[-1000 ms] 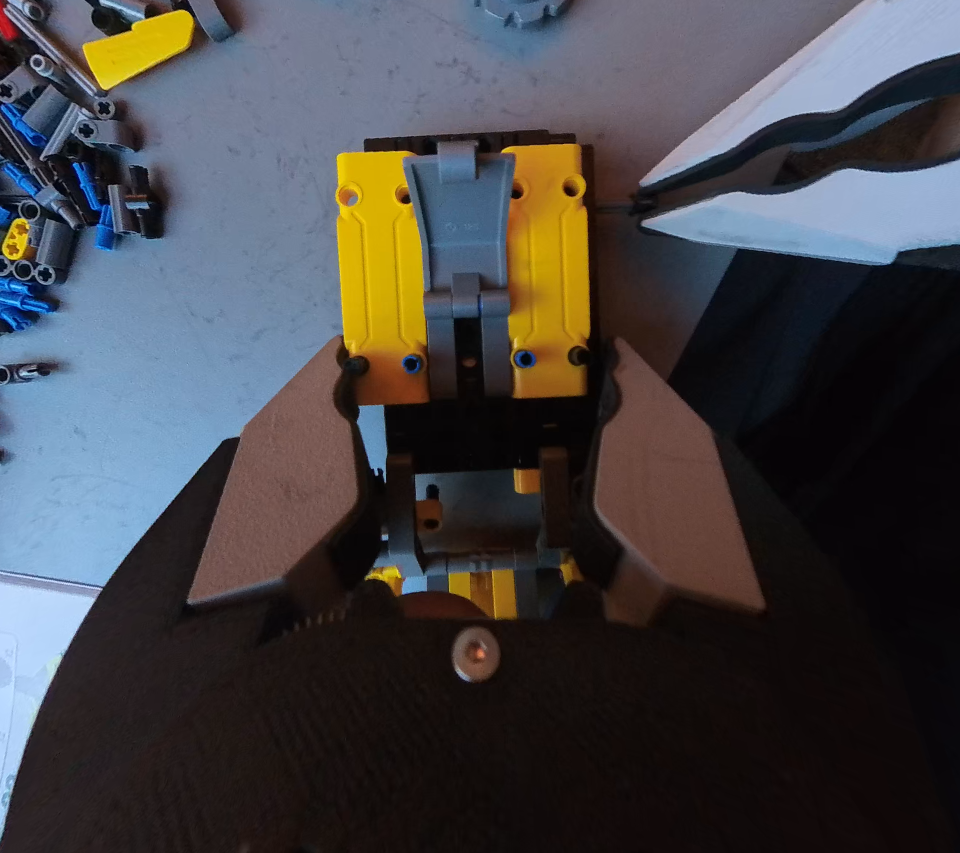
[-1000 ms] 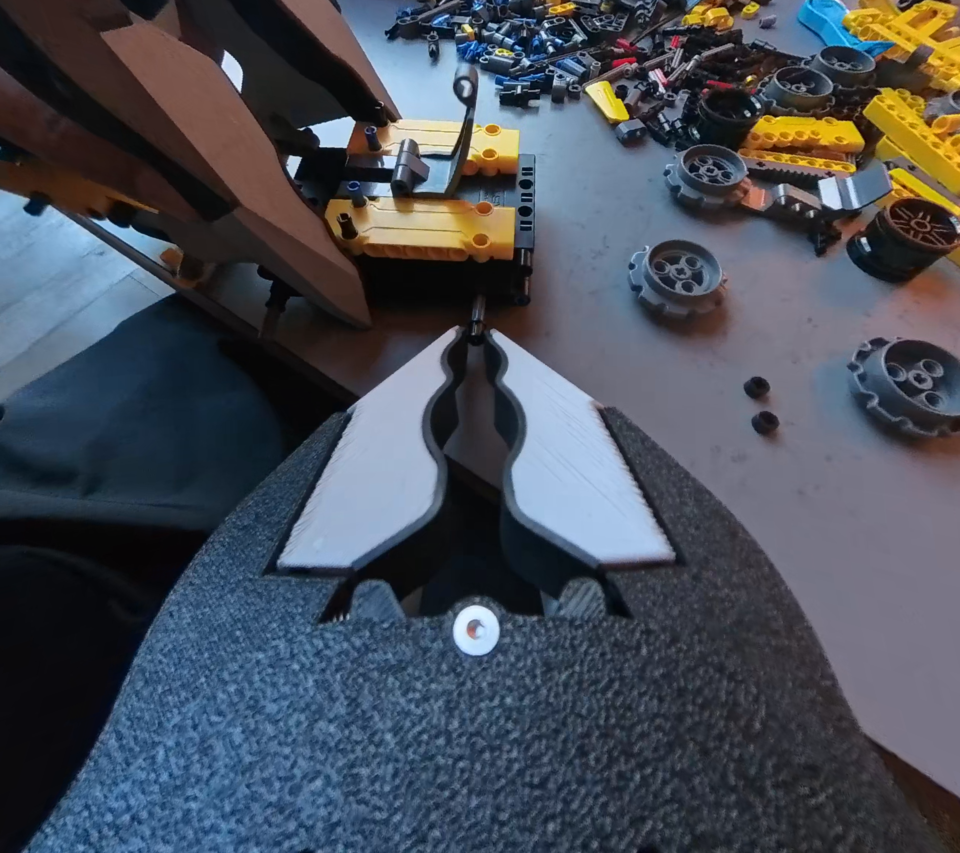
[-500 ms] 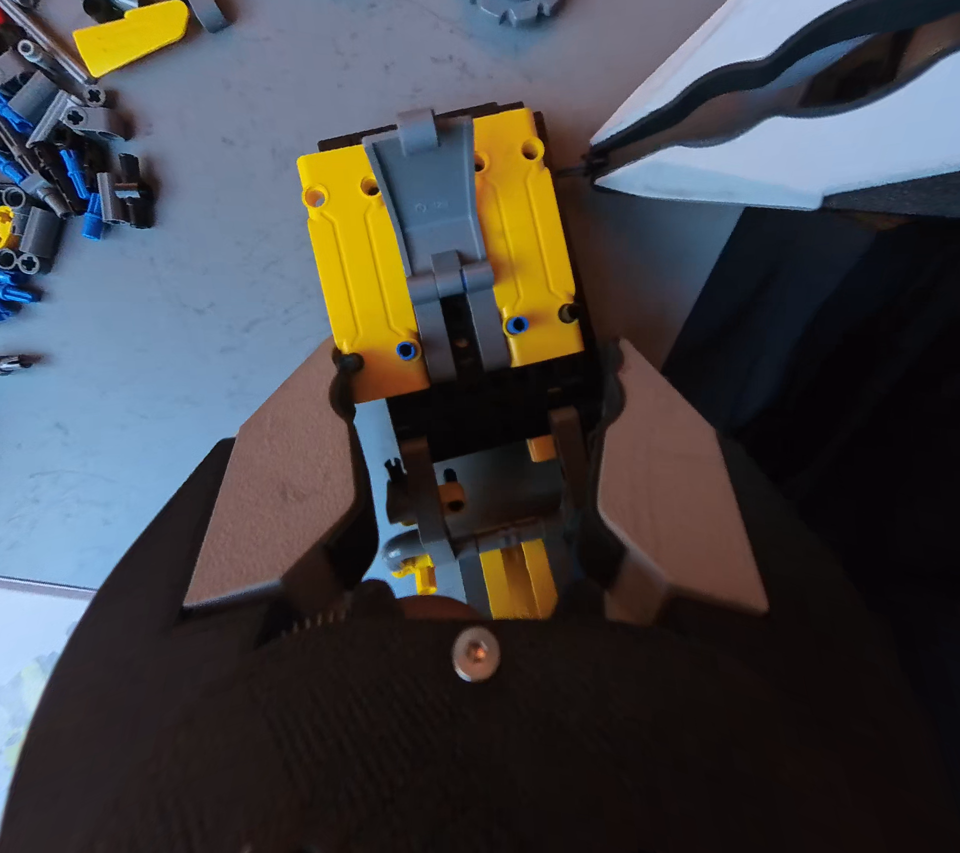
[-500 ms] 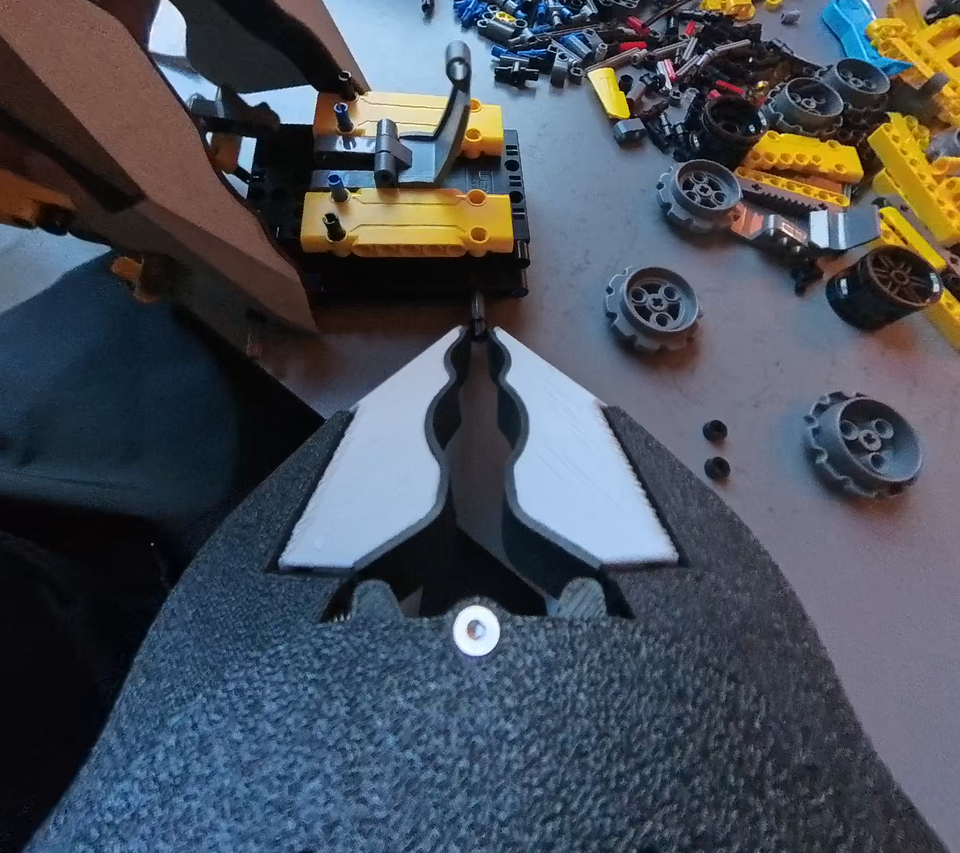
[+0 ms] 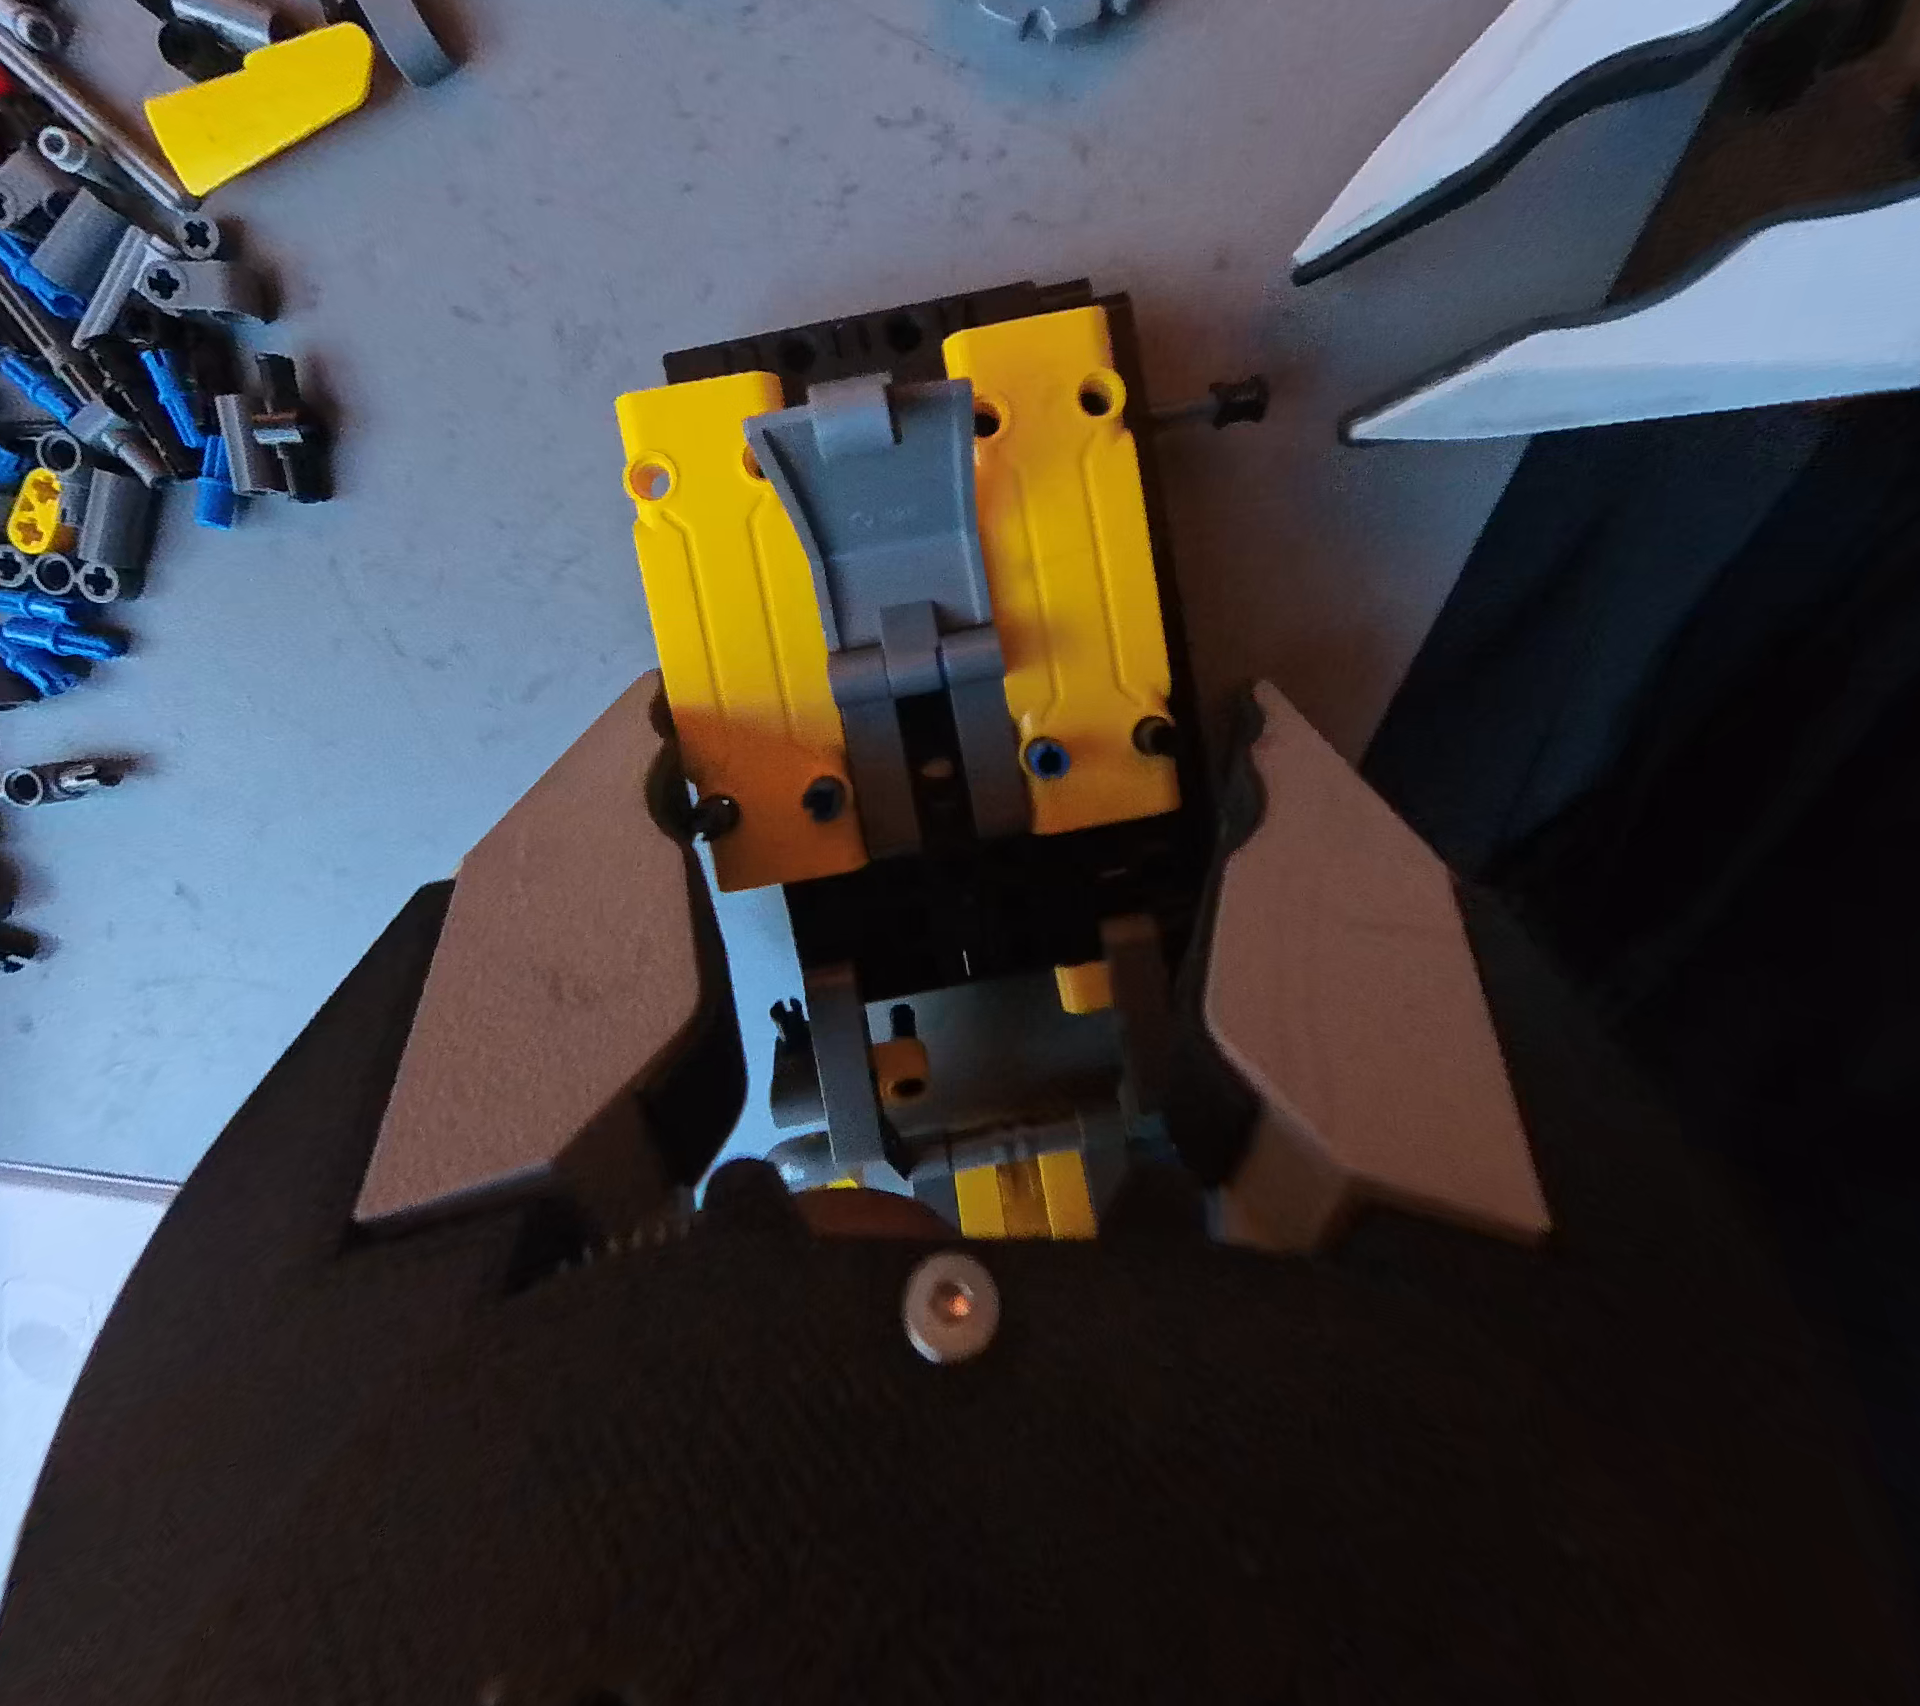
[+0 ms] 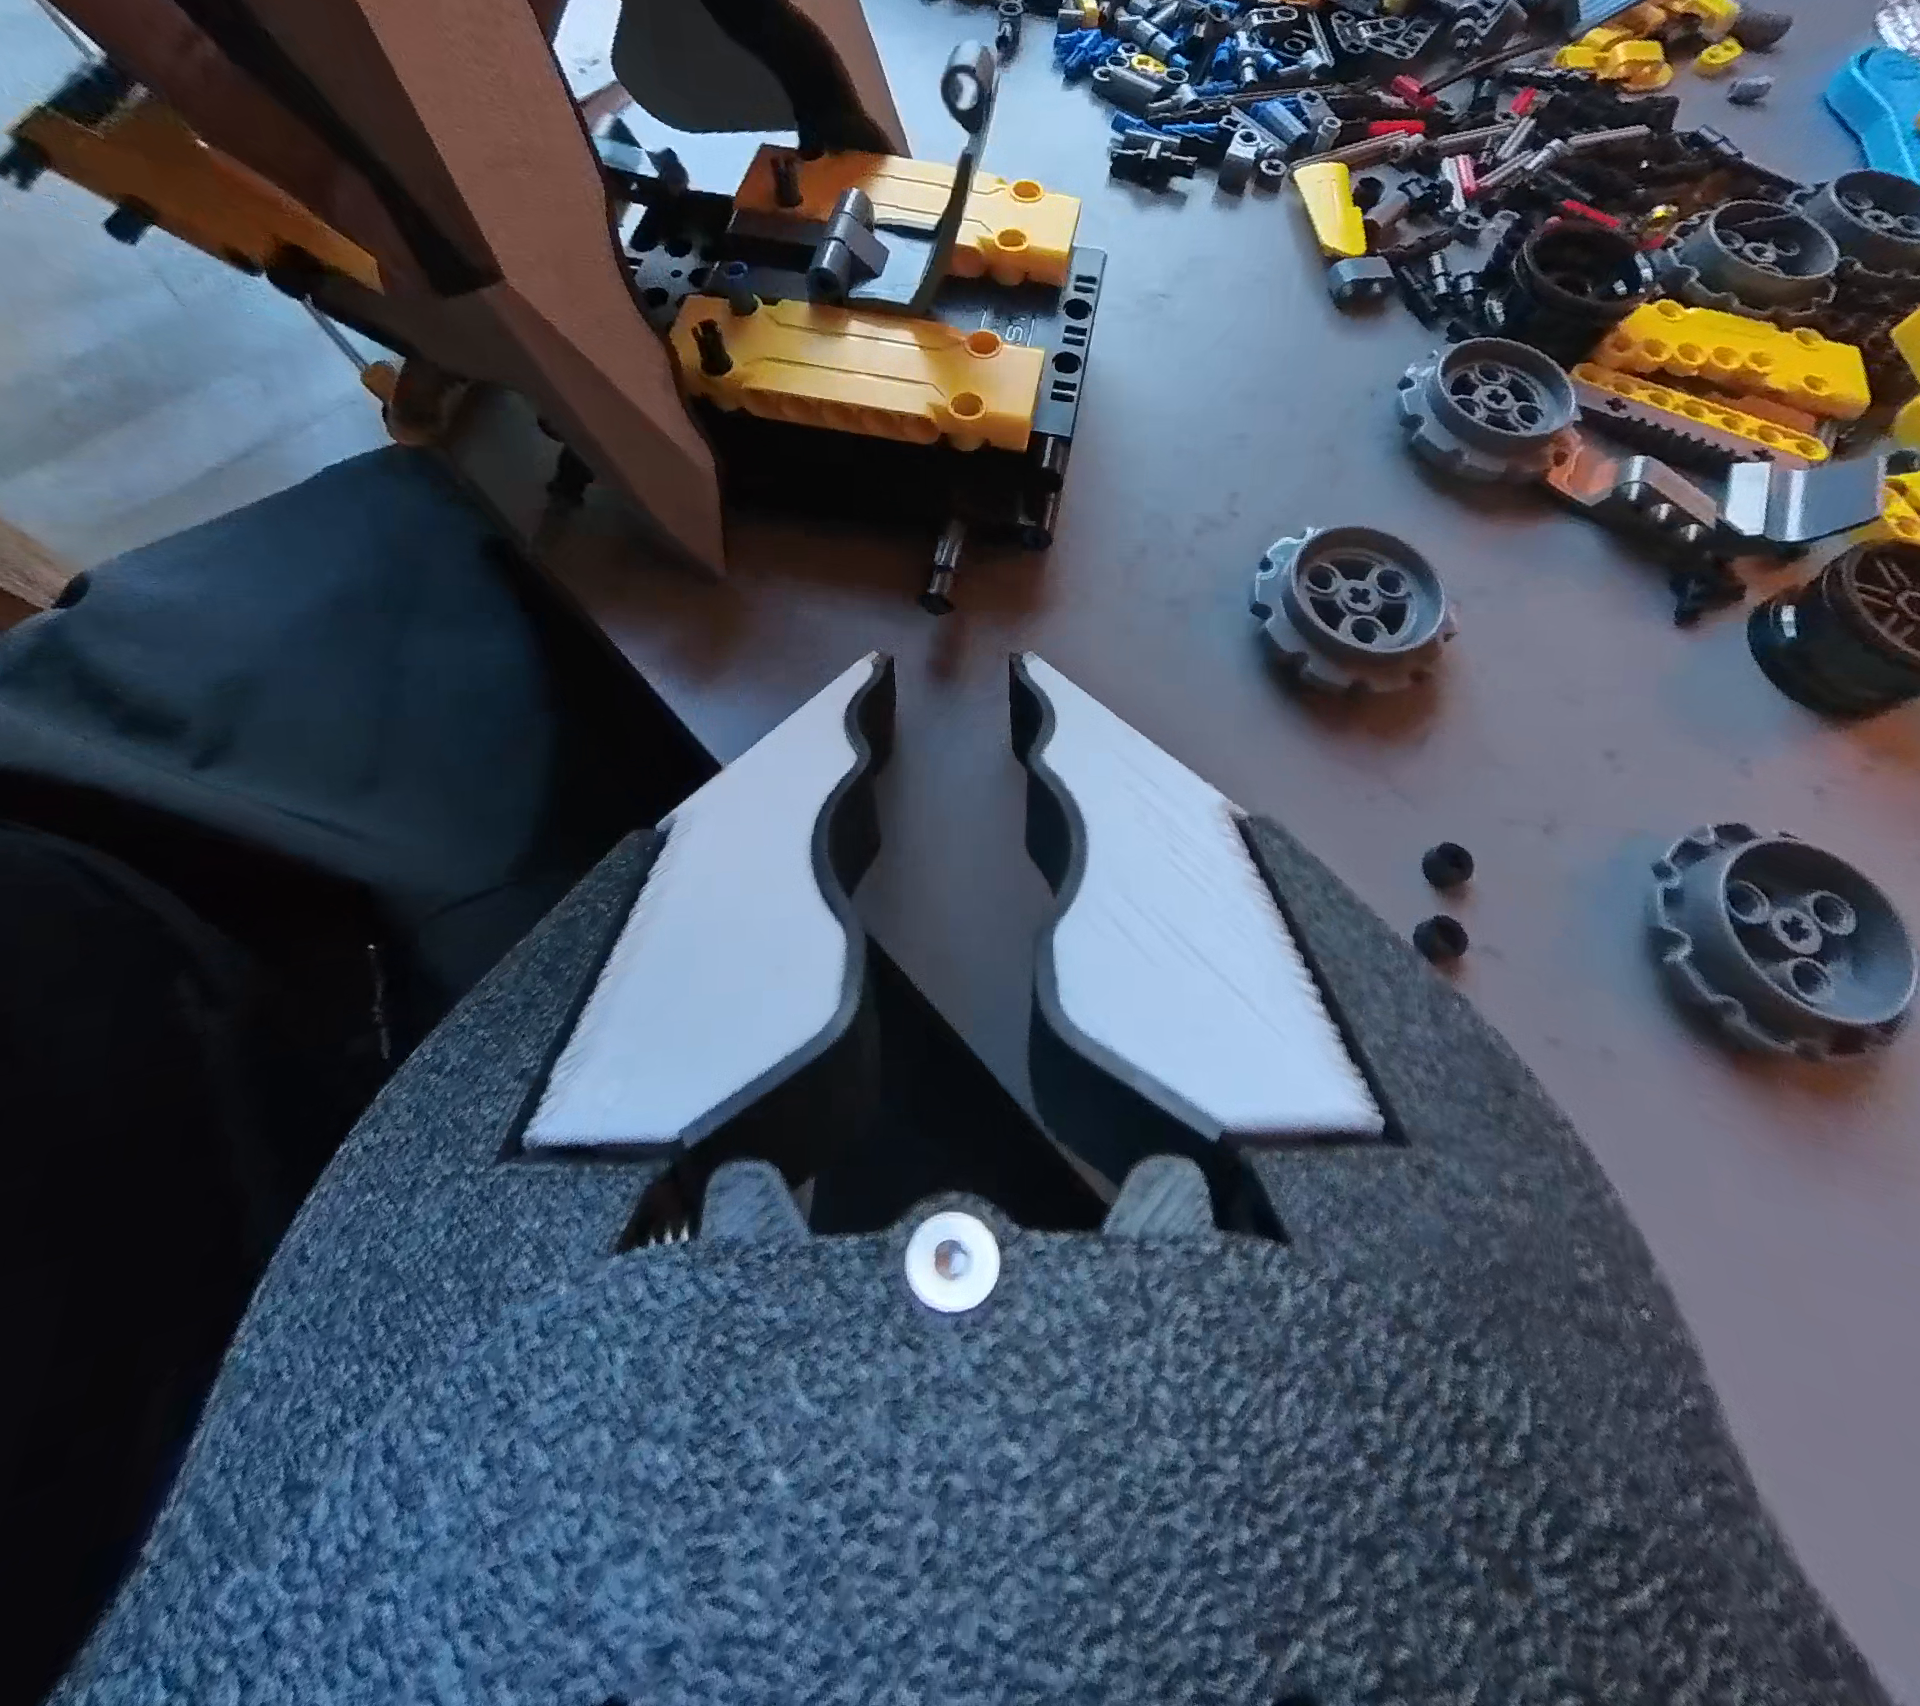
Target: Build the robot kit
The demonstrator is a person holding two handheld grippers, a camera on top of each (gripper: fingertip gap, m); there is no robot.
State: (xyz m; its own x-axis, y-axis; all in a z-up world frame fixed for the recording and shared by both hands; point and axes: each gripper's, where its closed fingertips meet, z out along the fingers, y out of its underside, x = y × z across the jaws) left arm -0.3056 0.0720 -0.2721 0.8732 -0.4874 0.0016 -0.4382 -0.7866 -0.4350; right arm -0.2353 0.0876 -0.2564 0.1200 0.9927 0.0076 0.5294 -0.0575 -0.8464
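left gripper (image 5: 951, 757) jaws clamped on yellow-and-black brick assembly (image 5: 914, 607), at worktop (image 5: 468, 721) edge | right gripper (image 6: 951, 669) jaws apart, empty, just beside black axle (image 6: 948, 567) protruding from assembly | loose parts pile (image 6: 1351, 15) beyond assembly, unused

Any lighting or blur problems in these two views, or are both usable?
Left wrist view: dim and blue-tinted, a warm patch on the yellow panels, and the left claw casts shadow on the brick assembly; the bottom edge is slightly soft. Right wrist view: sharper, orange light on the table, wide-angle bending at the edges, the far parts pile small.
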